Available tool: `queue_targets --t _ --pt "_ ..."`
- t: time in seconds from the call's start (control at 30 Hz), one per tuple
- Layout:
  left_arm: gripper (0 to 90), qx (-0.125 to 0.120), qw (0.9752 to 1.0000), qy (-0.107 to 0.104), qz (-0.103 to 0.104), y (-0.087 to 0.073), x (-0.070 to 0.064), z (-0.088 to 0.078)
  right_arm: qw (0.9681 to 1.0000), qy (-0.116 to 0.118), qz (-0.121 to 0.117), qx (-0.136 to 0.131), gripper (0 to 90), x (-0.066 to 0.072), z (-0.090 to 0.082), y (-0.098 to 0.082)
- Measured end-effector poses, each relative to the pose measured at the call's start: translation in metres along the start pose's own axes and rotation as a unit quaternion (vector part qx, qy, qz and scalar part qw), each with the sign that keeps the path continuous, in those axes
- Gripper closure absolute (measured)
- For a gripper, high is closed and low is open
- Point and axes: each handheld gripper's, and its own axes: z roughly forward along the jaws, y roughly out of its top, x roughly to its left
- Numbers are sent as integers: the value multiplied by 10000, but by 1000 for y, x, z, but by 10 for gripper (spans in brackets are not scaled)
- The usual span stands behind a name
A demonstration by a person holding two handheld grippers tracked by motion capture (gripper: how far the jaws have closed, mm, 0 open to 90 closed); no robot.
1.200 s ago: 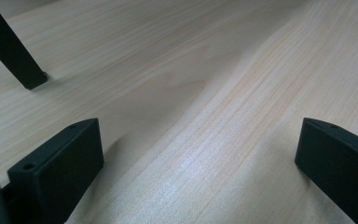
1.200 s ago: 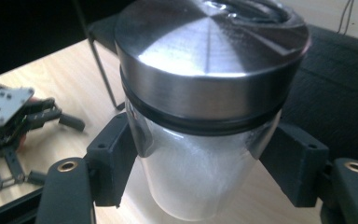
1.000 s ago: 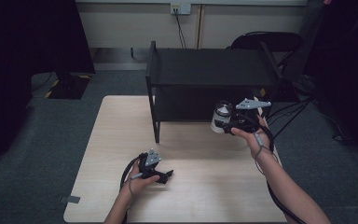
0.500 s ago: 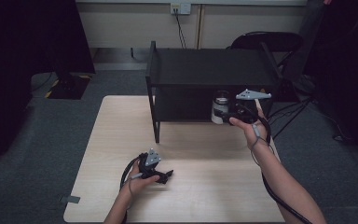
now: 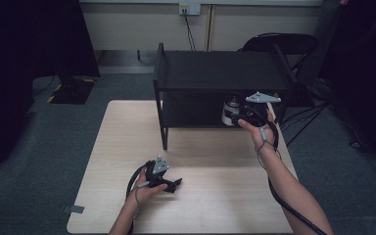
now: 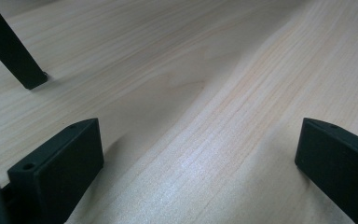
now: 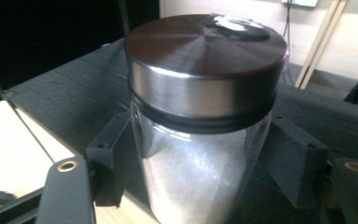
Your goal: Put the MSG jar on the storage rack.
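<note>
A clear glass jar (image 7: 198, 154) with a brushed metal lid (image 7: 205, 56) holds white powder. My right gripper (image 7: 200, 163) is shut on the jar, one black jaw against each side of the glass. In the high view the jar (image 5: 231, 110) and the right gripper (image 5: 240, 116) are at the front right of the black shelf unit (image 5: 220, 73), under its top board. My left gripper (image 5: 174, 185) rests on the wooden table (image 5: 215, 196) near the front left. In the left gripper view it (image 6: 200, 158) stands open, with bare wood between the jaws.
The shelf unit's front left leg (image 5: 164, 132) stands on the table, and its foot (image 6: 21, 70) shows close to the left gripper. A black chair (image 5: 279, 46) and cables are behind the shelf at the right. Grey carpet surrounds the table.
My right gripper has carried the jar forward and slightly left, from in front of the shelf to under its top board. The left gripper has stayed in place.
</note>
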Motion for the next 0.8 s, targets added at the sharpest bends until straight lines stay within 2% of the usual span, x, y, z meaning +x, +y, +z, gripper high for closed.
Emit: queue_targets --t 0.1,0.23,0.8 --pt "1 -1 10000 -1 -2 0 0 0 9999 -45 85 -84 308 0 3 -3" --pt "1 0 10000 1 -1 0 0 0 9998 -145 21 -148 308 3 5 -5" --pt "1 -1 10000 0 -1 0 0 0 9996 -202 100 -161 307 6 5 -6"
